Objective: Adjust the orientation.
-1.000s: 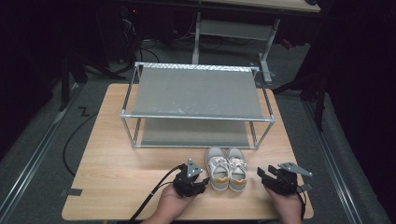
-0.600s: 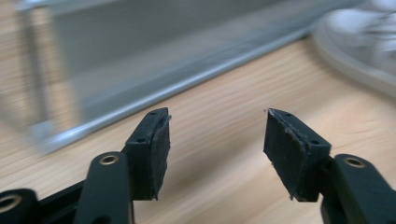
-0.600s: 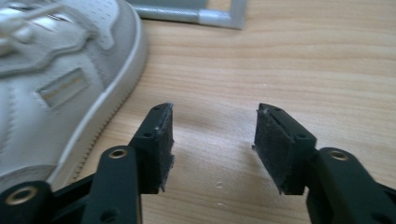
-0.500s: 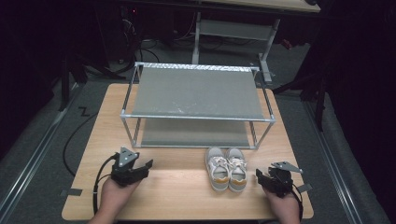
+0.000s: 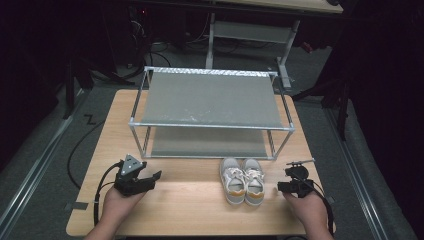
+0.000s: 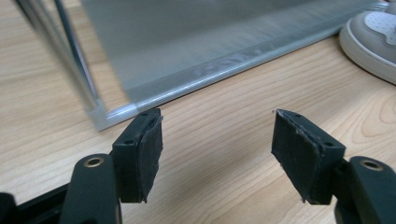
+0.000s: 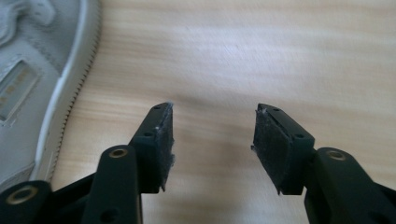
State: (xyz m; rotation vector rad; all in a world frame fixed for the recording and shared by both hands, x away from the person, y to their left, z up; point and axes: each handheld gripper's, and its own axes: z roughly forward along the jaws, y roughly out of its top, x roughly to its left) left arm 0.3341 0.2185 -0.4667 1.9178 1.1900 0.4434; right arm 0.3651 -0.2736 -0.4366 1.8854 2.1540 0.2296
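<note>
Wood table point(image 5: 200, 200) holds rack point(image 5: 210, 100), shoes point(image 5: 242, 180) (room dark, perhaps cables); left tongs point(image 6: 217, 137), right tongs point(image 7: 212, 135) spread.

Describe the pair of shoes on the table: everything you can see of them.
The pair of shoes is two low sneakers, light grey and white, with white laces and pale rubber-looking soles; the toes carry a tan or orange patch. They stand upright, side by side and close together, on the wooden table, toes toward the person, heels toward the metal rack, just in front of its lower shelf. Nothing grips them: the right tool sits open beside them, and the left tool is farther off.
</note>
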